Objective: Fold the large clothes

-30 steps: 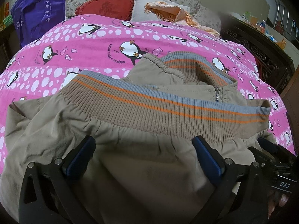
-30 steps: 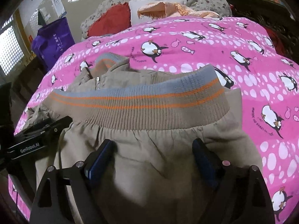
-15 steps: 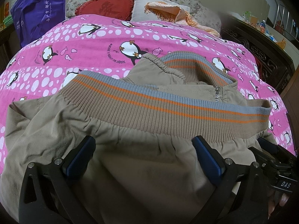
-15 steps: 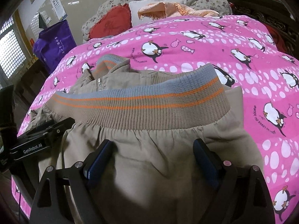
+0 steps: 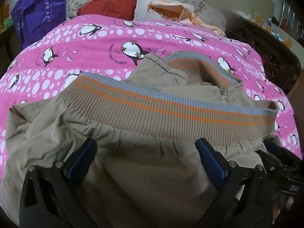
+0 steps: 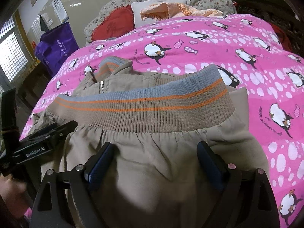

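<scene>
Both grippers—left [image 5: 145, 156] and right [image 6: 155, 157]—spread wide over the jacket [image 5: 144, 180], right jaws just opening, nothing pinched—fold laid, next regrip an edge.

A tan zip-up jacket [image 5: 144, 171] lay folded over on a pink penguin-print bedspread [image 5: 76, 43]. Its ribbed hem band [image 5: 171, 117], tan with two thin orange stripes and a grey-blue edge, ran across the top of the fold, with the gathered fabric bunched just below it. Beyond the band, the ribbed collar [image 5: 201, 66], in the same colours, stood up slightly, and a metal zipper pull [image 5: 221, 95] hung beside it. The jacket's cloth was lightly wrinkled.
</scene>
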Tool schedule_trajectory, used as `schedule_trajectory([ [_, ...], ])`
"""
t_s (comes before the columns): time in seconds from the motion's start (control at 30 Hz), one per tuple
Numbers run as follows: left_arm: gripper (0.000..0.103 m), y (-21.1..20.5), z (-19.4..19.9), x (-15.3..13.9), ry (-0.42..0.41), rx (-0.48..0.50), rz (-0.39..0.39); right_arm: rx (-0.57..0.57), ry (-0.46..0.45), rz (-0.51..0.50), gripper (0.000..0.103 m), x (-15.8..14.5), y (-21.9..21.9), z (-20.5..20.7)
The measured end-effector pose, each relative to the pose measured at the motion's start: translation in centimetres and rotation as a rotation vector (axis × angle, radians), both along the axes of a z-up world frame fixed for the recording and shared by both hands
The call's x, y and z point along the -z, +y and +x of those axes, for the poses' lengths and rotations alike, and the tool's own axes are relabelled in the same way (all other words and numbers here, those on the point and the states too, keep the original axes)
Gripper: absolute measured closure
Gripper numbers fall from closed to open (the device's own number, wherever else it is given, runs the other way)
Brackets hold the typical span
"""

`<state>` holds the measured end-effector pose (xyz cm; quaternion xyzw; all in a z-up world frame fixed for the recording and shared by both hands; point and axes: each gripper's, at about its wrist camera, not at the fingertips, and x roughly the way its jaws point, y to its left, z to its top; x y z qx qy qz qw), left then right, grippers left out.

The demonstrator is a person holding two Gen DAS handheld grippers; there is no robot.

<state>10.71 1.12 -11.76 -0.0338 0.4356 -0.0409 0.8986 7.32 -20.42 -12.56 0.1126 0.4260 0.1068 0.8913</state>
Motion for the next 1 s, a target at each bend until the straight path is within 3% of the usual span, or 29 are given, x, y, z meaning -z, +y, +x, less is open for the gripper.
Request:
schedule_trajectory([
  [0.07, 0.0, -0.2, 0.3, 0.1, 0.013, 0.004, 0.01, -0.007, 0.004, 0.018, 0.006, 0.1, -0.2, 0.1],
  [0.17, 0.0, 1.1, 0.3, -0.4, 0.057, 0.061, -0.045, -0.014, 0.008, 0.023, 0.004, 0.1, 0.0, 0.2],
  [0.2, 0.005, 1.7, -0.1, -1.0, 0.066, 0.061, -0.057, -0.015, 0.009, 0.02, 0.004, 0.1, 0.1, 0.2],
  [0.33, 0.004, 8.0, -3.5, -7.2, -0.034, -0.02, -0.149, -0.013, 0.006, 0.013, 0.004, 0.0, 0.2, 0.1],
  [0.43, 0.0, 12.9, -4.9, -8.8, -0.047, -0.042, -0.176, -0.013, 0.006, 0.007, 0.004, 0.0, 0.2, 0.1],
  [0.5, 0.0, 16.3, -5.2, -7.5, 0.016, -0.053, -0.238, -0.013, 0.005, 0.009, 0.004, 0.0, 0.2, 0.0],
  [0.57, 0.0, 18.7, -5.7, -5.2, 0.072, -0.059, -0.367, -0.014, 0.005, 0.014, 0.004, 0.1, 0.2, 0.0],
  [0.63, 0.0, 19.3, -6.1, -3.2, 0.126, -0.025, -0.495, -0.013, 0.002, 0.025, 0.004, 0.0, 0.1, 0.0],
  [0.73, 0.0, 17.5, -6.0, -0.6, 0.206, 0.085, -0.608, -0.014, 0.002, 0.032, 0.004, 0.0, 0.1, 0.0],
  [0.8, 0.0, 17.3, -5.9, -0.1, 0.19, 0.078, -0.629, -0.014, 0.003, 0.032, 0.004, 0.0, 0.1, 0.1],
  [0.93, 0.0, 19.4, -4.6, 0.6, 0.198, 0.036, -0.791, -0.012, 0.001, 0.035, 0.004, 0.0, 0.1, 0.0],
  [1.0, 0.0, 19.7, -4.4, 0.6, 0.225, 0.022, -0.824, -0.012, 0.001, 0.035, 0.004, 0.1, 0.0, 0.0],
])
